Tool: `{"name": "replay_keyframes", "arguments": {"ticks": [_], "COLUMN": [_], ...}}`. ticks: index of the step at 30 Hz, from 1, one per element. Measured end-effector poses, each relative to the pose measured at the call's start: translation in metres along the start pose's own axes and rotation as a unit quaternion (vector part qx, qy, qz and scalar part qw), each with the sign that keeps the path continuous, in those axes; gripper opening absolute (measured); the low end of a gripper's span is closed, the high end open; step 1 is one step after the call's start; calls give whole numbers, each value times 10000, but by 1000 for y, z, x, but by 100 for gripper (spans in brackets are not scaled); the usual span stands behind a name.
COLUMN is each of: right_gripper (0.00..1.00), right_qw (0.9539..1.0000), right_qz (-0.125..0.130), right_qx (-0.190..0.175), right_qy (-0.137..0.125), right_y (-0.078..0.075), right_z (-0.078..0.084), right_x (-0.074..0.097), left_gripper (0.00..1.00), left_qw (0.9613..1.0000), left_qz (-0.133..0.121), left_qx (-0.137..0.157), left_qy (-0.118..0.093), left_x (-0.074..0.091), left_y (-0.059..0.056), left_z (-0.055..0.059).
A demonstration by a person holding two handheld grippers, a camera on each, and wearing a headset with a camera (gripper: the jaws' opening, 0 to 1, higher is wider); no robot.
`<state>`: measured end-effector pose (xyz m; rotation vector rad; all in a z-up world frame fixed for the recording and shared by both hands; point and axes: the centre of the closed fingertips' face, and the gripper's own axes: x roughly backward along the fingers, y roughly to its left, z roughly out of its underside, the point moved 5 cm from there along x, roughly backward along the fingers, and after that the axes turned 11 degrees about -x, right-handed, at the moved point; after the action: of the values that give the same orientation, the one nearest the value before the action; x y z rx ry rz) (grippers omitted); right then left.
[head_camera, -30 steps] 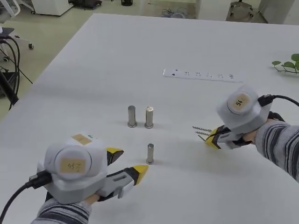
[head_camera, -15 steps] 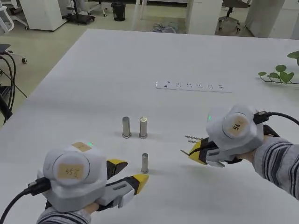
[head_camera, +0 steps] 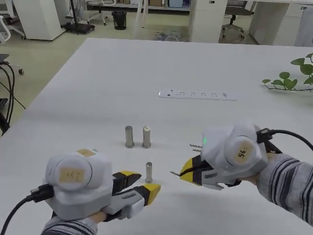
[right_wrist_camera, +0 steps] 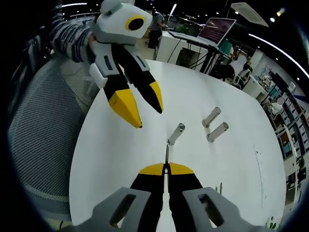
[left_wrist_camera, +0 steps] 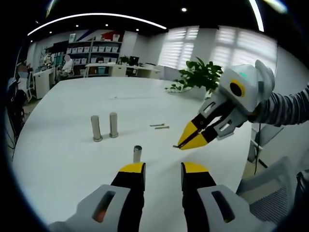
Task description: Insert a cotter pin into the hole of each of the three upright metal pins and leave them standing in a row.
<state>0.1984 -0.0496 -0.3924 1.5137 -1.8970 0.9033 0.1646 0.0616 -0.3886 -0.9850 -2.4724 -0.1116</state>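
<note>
Right gripper (head_camera: 183, 172) clamps a cotter pin (right_wrist_camera: 166, 153) near one metal pin (head_camera: 148, 172).

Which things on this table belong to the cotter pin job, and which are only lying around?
For the job:
front metal pin
back-left metal pin
back-right metal pin
cotter pin, held in the shut right gripper
loose cotter pins
open left gripper

Lying about:
power strip
plant

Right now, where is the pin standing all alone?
In the left gripper view, the lone pin stands just beyond the left gripper, near the right gripper.
</note>
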Motion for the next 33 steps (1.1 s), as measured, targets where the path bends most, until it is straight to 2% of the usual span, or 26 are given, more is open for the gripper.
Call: {"name": "replay_keyframes", "arguments": {"ticks": [7, 14, 24, 33], "right_gripper": [0, 0, 0, 0], "right_qw": [9995, 9981, 9970, 9972], "right_qz": [-186, -292, -312, -340], "right_qx": [200, 434, 559, 473], "right_qy": [-165, -319, -440, -466], "right_y": [16, 27, 32, 35], "right_z": [-8, -15, -22, -21], "right_x": [0, 2, 4, 4], "left_gripper": [22, 14, 1, 0], "left_qw": [9991, 9979, 9973, 9962], "left_qz": [325, 485, 533, 662], "left_qx": [256, 426, 503, 553], "left_qy": [27, -32, -57, -99], "left_x": [-1, -3, -2, 0], "left_y": [-12, -19, -22, -25], "left_z": [1, -2, -2, -1]}}
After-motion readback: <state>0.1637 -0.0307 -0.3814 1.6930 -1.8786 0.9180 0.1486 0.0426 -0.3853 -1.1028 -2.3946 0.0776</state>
